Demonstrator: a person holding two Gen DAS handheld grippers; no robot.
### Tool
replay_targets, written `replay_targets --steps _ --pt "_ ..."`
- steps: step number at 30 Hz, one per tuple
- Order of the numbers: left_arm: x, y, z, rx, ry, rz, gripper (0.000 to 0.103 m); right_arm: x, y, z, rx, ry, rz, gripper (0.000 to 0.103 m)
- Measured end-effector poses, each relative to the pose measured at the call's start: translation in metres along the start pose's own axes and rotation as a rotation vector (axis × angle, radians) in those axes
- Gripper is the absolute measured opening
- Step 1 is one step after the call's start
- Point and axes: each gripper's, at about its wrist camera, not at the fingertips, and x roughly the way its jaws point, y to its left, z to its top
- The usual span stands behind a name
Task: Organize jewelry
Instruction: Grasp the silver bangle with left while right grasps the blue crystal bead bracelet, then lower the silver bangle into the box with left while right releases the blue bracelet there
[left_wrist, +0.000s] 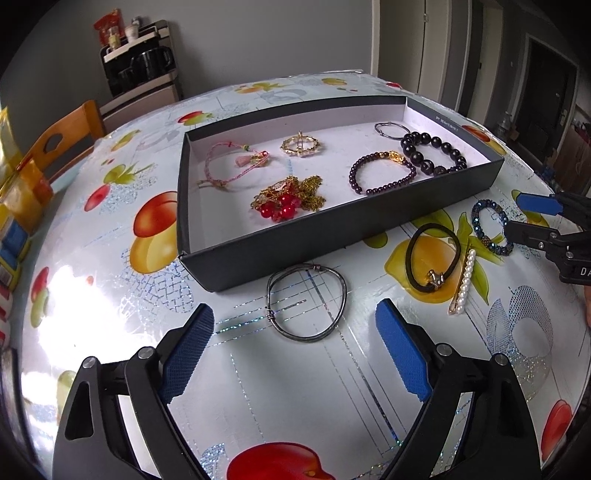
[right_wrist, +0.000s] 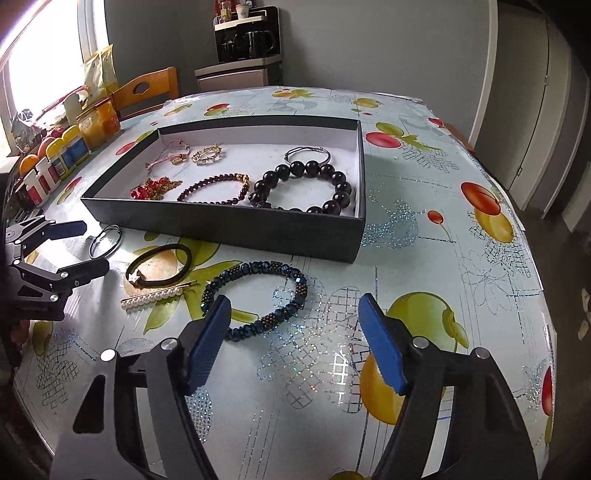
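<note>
- Four pieces are not yet in the tray (left_wrist: 295, 254), and I take them left to right as the left wrist view lays them out.
- Leftmost, my left gripper (left_wrist: 295, 317) hangs over the wire bangle (left_wrist: 306, 302), which lies flat on the tablecloth (left_wrist: 258, 387) just in front of the tray's near wall. Its jaws are spread wide, with nothing between the pads. I'd lower it so one pad slips inside the ring and the other stays outside, then pinch the wire.
- Next come the black hair tie (left_wrist: 432, 254) and the pearl clip (left_wrist: 463, 280), touching each other; I leave them for later.
- Rightmost, my right gripper (right_wrist: 295, 314) hovers over the blue beaded bracelet (right_wrist: 255, 299). Its jaws are parted and gripping nothing, the left pad covering part of the bead strand.
- I think a slow descent matters, since beads roll and the cloth looks slick.
- Inside the tray, free floor remains beside the dark bead bracelet (right_wrist: 306, 188).
</note>
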Motion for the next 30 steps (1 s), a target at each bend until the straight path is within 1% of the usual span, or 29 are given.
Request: replay_targets --steps 2,4,7,10,11,14,15,17,19,24,30 --pt "0.000 -0.001 0.000 -0.002 0.001 -0.006 0.090 0.002 0.001 0.000 0.000 0.010 -0.004 0.058" --pt "0.001 -0.002 0.001 -0.004 0.001 -0.016 0.087 0.004 0.001 0.000 -0.003 0.023 -0.005 0.051" --pt "0.000 -0.002 0.001 -0.006 -0.002 -0.037 0.079 0.004 0.005 -0.001 -0.021 0.026 -0.022 0.045" --pt "0.000 -0.002 0.001 -0.011 -0.006 -0.041 0.072 0.003 0.009 -0.002 -0.042 0.027 -0.020 0.038" --pt "-0.001 -0.001 0.001 -0.014 -0.008 -0.041 0.068 0.003 0.010 -0.003 -0.047 0.027 -0.018 0.036" --pt "-0.002 -0.001 0.001 -0.011 -0.015 -0.037 0.057 0.001 0.012 -0.004 -0.058 0.031 -0.016 0.027" --pt "-0.002 0.000 0.001 -0.011 -0.016 -0.038 0.055 0.000 0.011 -0.005 -0.055 0.029 -0.018 0.022" --pt "-0.003 0.001 0.000 -0.011 -0.019 -0.037 0.047 -0.001 0.008 -0.005 -0.032 0.023 -0.018 0.015" --pt "-0.003 0.003 0.000 -0.012 -0.019 -0.041 0.047 -0.001 0.004 -0.005 -0.011 0.021 -0.013 0.008" --pt "-0.004 0.002 0.000 -0.004 -0.020 -0.039 0.046 -0.002 0.006 -0.005 -0.015 0.012 -0.004 0.007" --pt "-0.009 0.000 -0.002 0.017 -0.023 -0.036 0.046 -0.017 0.008 -0.001 -0.015 -0.045 -0.010 0.007"
